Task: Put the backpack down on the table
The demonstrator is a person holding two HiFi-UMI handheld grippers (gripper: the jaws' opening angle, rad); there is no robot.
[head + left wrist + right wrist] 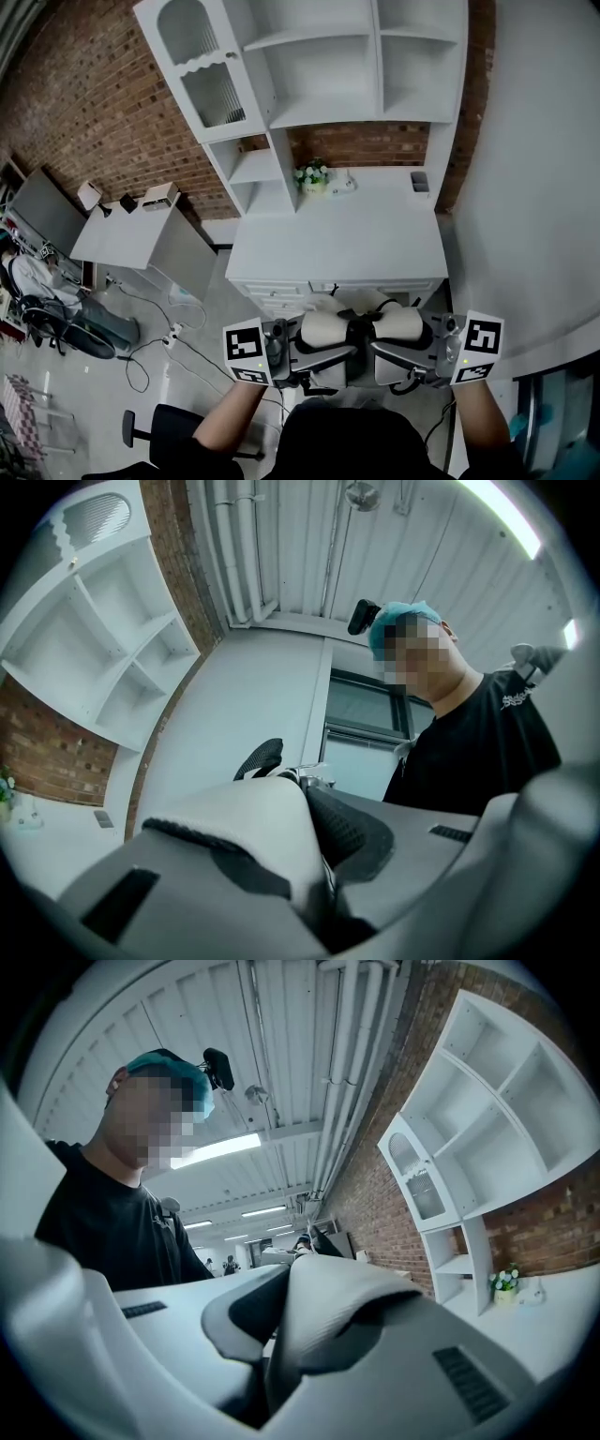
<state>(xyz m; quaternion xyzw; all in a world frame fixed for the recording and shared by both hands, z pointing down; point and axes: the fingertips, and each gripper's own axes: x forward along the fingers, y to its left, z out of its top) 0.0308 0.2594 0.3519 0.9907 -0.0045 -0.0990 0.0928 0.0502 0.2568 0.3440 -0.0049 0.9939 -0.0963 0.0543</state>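
Nearest us: two hand-held grippers carry the backpack (323, 328) by its straps, just short of the table (337, 248).

At left, we see the left gripper (314, 349) with jaws drawn narrow and clamped on the left strap (253, 827), white padding over black mesh. At right, the right gripper (394, 354) pinches the right strap (328, 1307) in the same way. Both jaw pairs point inward toward each other, so the straps arch side by side between them. The pack's body seems to hang below, mostly hidden. We judge that the tabletop lies straight ahead of both hands, neither nearer. The pair's line runs parallel to the front edge, so the pack must travel forward over it.
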